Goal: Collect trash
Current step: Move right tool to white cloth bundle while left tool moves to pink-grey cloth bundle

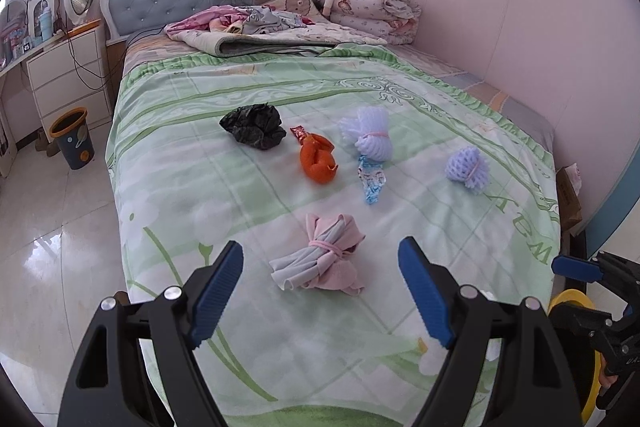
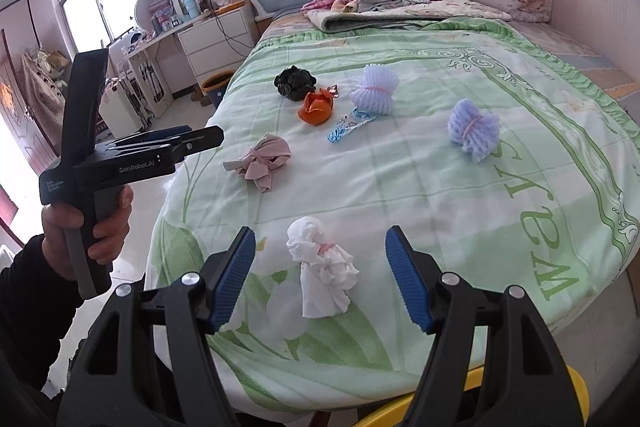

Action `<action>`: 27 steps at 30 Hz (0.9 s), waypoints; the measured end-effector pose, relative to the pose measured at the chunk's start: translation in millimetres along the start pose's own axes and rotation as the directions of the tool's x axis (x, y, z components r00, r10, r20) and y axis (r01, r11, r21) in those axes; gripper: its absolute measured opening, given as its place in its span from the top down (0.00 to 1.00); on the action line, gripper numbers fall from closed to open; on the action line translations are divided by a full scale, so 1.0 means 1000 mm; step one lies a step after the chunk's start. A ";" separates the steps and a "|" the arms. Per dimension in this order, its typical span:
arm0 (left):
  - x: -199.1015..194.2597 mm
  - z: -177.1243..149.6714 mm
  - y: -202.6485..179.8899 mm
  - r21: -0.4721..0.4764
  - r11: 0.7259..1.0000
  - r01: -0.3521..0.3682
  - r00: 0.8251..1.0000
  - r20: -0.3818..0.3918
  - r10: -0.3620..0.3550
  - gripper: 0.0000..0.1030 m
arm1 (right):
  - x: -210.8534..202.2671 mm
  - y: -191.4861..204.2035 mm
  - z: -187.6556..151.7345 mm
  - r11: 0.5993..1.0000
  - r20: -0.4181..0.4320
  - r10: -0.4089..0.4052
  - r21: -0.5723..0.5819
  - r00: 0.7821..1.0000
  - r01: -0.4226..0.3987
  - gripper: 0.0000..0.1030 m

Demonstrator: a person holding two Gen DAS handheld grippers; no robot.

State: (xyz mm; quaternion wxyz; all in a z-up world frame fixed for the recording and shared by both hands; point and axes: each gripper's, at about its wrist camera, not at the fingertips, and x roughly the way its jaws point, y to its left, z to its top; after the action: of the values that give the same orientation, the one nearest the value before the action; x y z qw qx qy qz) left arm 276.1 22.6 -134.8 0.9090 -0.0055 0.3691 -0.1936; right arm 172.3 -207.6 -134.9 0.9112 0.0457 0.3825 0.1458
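Observation:
Several pieces of trash lie on the green bedspread (image 1: 200, 155). A pink-grey tied bundle (image 1: 320, 261) lies just ahead of my open, empty left gripper (image 1: 320, 287). Beyond it are an orange bag (image 1: 318, 159), a black crumpled bag (image 1: 254, 126), a blue wrapper (image 1: 371, 179) and two lilac foam nets (image 1: 370, 137) (image 1: 467, 169). My right gripper (image 2: 320, 275) is open and empty, with a white tied tissue bundle (image 2: 322, 271) on the bed between its fingertips. The pink bundle (image 2: 262, 161) also shows there. The left gripper's body (image 2: 132, 155) shows at the left of the right wrist view.
A dark bin with an orange rim (image 1: 74, 137) stands on the tiled floor left of the bed. A yellow rim (image 2: 400, 413) shows below the bed's foot. White drawers (image 1: 68, 75), folded bedding (image 1: 372, 7) and a pink wall (image 1: 520, 27) surround the bed.

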 end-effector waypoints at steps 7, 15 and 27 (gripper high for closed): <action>0.027 -0.002 0.008 0.000 1.000 -0.010 0.999 -0.038 0.010 0.26 | 0.033 0.004 0.000 1.000 -0.069 -0.005 -0.027 0.998 0.003 0.37; 0.049 0.002 0.008 -0.014 1.000 0.009 0.998 -0.068 -0.010 0.26 | 0.058 0.013 0.000 0.996 -0.112 -0.032 -0.087 0.993 0.023 0.38; 0.077 -0.006 -0.007 0.042 0.999 0.011 0.993 -0.120 -0.005 0.53 | 0.086 0.012 -0.002 0.992 -0.177 -0.056 -0.124 0.983 0.034 0.54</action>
State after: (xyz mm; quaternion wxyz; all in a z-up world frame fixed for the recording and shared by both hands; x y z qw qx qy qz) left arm 320.1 -10.6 -189.5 0.8844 0.0241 0.4186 -0.2051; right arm 224.6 -170.4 -192.8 0.8770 -0.0314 0.4548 0.1516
